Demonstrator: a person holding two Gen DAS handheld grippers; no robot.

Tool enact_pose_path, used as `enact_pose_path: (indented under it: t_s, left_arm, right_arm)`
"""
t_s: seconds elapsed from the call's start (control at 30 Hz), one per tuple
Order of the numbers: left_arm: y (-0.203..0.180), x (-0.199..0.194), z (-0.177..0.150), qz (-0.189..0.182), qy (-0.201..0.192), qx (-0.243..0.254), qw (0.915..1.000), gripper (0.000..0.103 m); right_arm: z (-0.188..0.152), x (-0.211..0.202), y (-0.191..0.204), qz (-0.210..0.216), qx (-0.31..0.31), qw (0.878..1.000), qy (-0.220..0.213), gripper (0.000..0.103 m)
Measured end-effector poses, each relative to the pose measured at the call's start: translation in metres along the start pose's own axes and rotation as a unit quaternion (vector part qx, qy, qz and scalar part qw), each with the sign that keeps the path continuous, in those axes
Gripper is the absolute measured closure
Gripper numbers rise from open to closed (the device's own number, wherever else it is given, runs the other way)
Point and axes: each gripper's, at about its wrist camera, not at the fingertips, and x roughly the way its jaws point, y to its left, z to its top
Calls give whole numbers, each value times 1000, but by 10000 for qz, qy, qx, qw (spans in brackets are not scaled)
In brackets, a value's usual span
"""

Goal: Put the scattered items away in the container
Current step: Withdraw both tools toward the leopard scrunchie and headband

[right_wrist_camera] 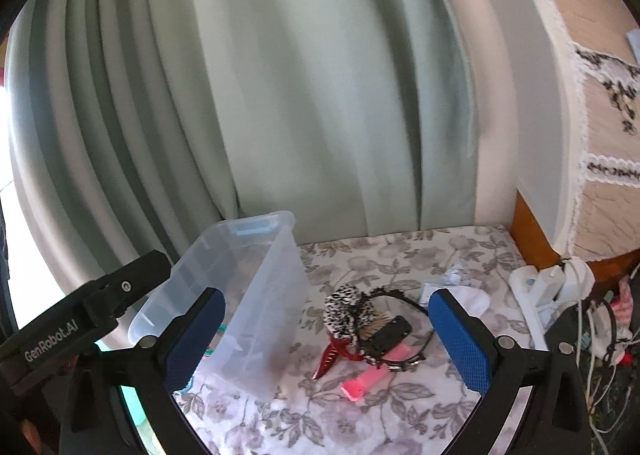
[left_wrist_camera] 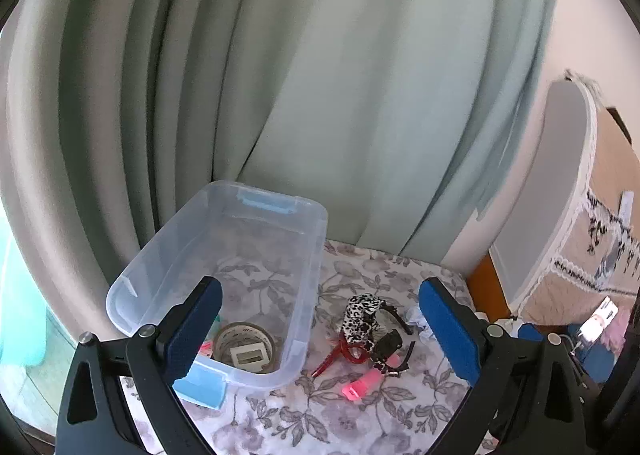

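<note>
A clear plastic bin (left_wrist_camera: 308, 255) (right_wrist_camera: 276, 295) stands on the floral tablecloth, left of a small heap. Inside it lie a tape roll (left_wrist_camera: 245, 347) with a small white device on it and something pink. The heap holds a leopard-print hair piece (left_wrist_camera: 360, 315) (right_wrist_camera: 340, 311), a red hair clip (left_wrist_camera: 340, 355) (right_wrist_camera: 332, 355), a black item (left_wrist_camera: 388, 343) (right_wrist_camera: 386, 335) and a pink tube (left_wrist_camera: 362, 383) (right_wrist_camera: 364, 379). My left gripper (left_wrist_camera: 320, 335) is open and empty, over the bin's near right corner. My right gripper (right_wrist_camera: 326, 339) is open and empty, above the heap.
Green curtains hang behind the table. A white rounded chair back (right_wrist_camera: 532, 135) with lace cloth stands at the right. Crumpled white bits (right_wrist_camera: 456, 283) lie behind the heap. A white power strip (right_wrist_camera: 540, 287) and cables sit at the right edge.
</note>
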Motion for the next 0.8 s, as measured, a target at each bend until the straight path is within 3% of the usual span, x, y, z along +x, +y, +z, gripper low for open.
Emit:
enact_pose_path:
  t_s: [0.57, 0.8]
  left_arm:
    - [-58, 17, -15, -262, 105, 502, 9983, 4]
    - [-72, 35, -25, -265, 365, 660, 9968, 4]
  right_arm:
    - [-11, -9, -64, -153, 461, 9988, 66, 0]
    - [-20, -1, -80, -286, 560, 9977, 257, 0]
